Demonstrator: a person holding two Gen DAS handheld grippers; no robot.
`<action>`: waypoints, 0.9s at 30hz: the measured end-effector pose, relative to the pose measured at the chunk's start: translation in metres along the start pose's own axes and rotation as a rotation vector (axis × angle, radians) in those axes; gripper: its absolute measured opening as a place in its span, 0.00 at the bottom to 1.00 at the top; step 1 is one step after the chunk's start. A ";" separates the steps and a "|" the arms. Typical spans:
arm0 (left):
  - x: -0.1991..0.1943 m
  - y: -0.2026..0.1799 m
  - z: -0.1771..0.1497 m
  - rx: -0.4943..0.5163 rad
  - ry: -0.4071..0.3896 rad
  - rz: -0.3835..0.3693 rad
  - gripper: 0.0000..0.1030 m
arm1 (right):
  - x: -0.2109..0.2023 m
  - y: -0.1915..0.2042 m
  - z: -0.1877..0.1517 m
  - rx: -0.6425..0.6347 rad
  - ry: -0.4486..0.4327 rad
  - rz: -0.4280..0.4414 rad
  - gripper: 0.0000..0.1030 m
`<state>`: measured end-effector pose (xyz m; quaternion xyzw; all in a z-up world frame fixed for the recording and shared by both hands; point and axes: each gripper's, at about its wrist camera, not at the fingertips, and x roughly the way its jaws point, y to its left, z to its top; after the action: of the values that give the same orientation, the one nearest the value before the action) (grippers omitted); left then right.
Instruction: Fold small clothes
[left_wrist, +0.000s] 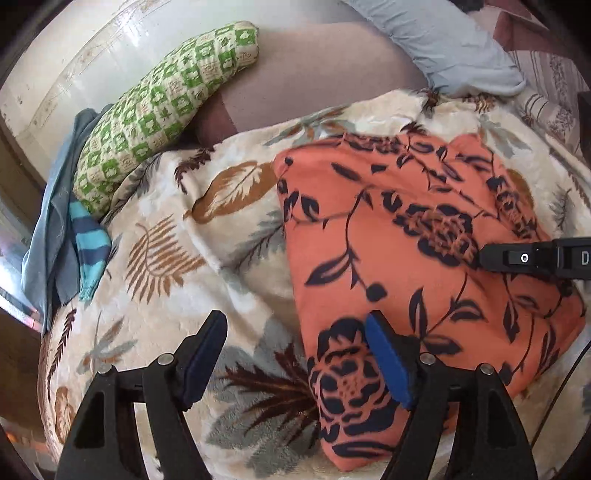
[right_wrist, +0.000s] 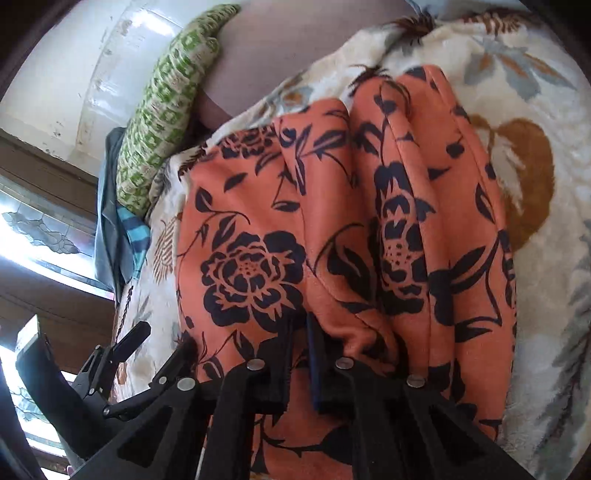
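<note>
On blanket (left_wrist: 236, 236): shirt (left_wrist: 406, 236) | left fingers (left_wrist: 295, 354) apart, straddling its edge | right fingers (right_wrist: 299, 365) clamped on hem

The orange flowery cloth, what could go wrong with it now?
The orange cloth bunches in ridges near the right gripper, whose fingers look almost shut on it, so a pull might fold the wrinkles in. The left gripper is open with one finger over the cloth's edge, so that side could slide. The fluffy blanket underneath is lumpy, so folds may come out crooked.
</note>
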<state>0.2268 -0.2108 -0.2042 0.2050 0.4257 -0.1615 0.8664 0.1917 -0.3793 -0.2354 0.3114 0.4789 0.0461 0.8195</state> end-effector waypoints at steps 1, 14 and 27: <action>-0.004 0.007 0.014 -0.014 -0.029 -0.018 0.76 | -0.006 0.004 0.005 -0.027 -0.034 0.009 0.09; 0.120 -0.006 0.108 0.027 0.116 0.008 0.80 | 0.019 -0.060 0.074 0.210 -0.083 0.087 0.11; 0.011 -0.024 -0.027 0.018 -0.005 0.056 0.83 | -0.020 0.006 -0.024 -0.046 0.035 -0.070 0.15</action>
<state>0.2045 -0.2189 -0.2334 0.2241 0.4163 -0.1415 0.8697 0.1627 -0.3706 -0.2256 0.2747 0.5025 0.0336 0.8191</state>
